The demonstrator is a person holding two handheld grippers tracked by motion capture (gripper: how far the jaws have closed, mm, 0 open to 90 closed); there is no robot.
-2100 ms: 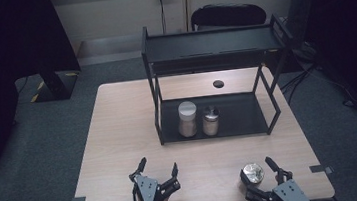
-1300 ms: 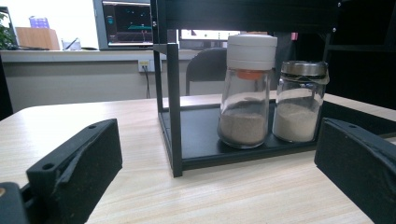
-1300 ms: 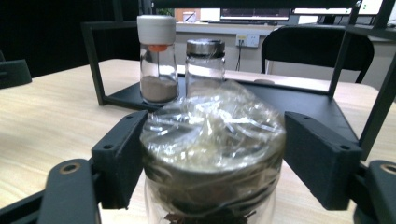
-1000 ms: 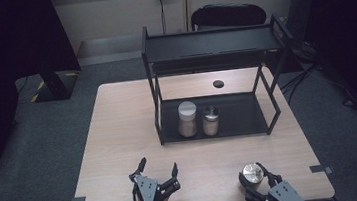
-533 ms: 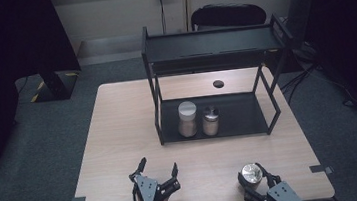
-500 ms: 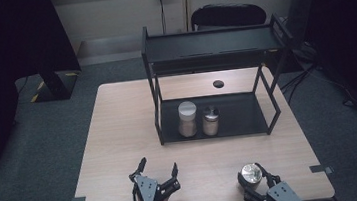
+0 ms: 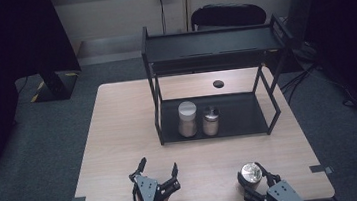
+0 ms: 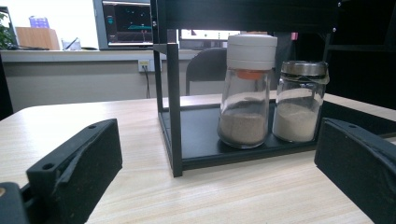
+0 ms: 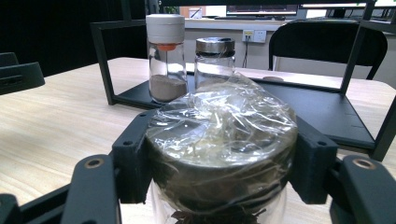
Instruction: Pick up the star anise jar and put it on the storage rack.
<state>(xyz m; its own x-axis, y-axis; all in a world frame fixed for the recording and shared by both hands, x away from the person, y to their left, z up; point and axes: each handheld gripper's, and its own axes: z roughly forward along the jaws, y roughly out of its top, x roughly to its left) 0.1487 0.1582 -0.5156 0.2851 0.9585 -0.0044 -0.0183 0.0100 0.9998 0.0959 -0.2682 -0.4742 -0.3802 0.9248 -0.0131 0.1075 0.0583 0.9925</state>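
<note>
Right gripper (image 7: 255, 175) jaws clamped on film-wrapped jar (image 9: 222, 154); left gripper (image 7: 158, 170) jaws wide open, empty, facing rack (image 8: 170, 93).

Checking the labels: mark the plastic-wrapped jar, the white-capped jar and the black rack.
plastic-wrapped jar (image 9: 223, 135), right gripper view, on its wrapped lid.
white-capped jar (image 8: 251, 51), left gripper view, on the white cap.
black rack (image 7: 210, 43), high view, on the top shelf.

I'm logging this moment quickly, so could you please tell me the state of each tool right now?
Left tool: open, holding nothing.
Right tool: closed on the film-wrapped jar at its lid.
</note>
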